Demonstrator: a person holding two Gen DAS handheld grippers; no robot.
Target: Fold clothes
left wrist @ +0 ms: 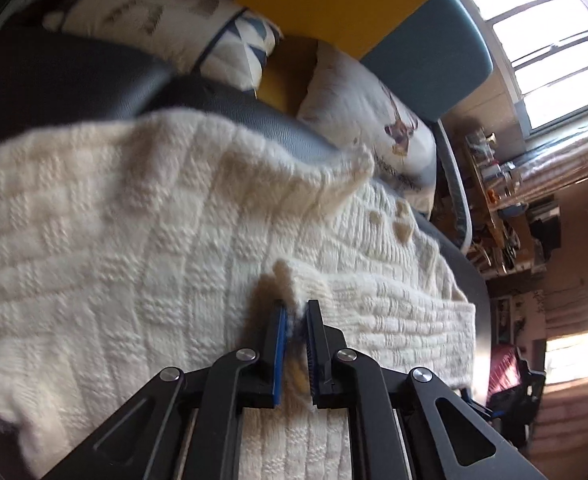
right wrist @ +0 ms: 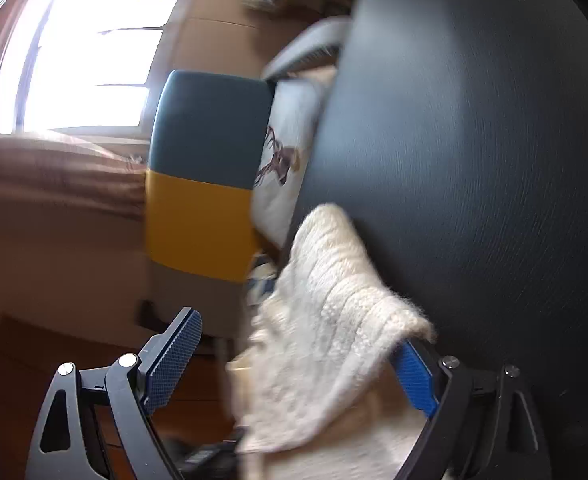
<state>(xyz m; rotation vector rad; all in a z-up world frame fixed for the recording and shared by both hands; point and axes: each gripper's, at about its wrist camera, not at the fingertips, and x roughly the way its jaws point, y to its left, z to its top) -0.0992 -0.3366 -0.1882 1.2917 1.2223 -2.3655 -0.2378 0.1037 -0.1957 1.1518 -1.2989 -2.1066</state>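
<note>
Dark table (right wrist: 474, 160) bears cream sweater (left wrist: 153, 220), pinched in left claw (left wrist: 296, 312).

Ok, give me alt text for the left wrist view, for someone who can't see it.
The left gripper is shut on a pinched fold of a cream chunky-knit sweater spread over a round black table. Beyond are a white pillow with a deer print, a yellow and teal chair back and a bright window.
</note>
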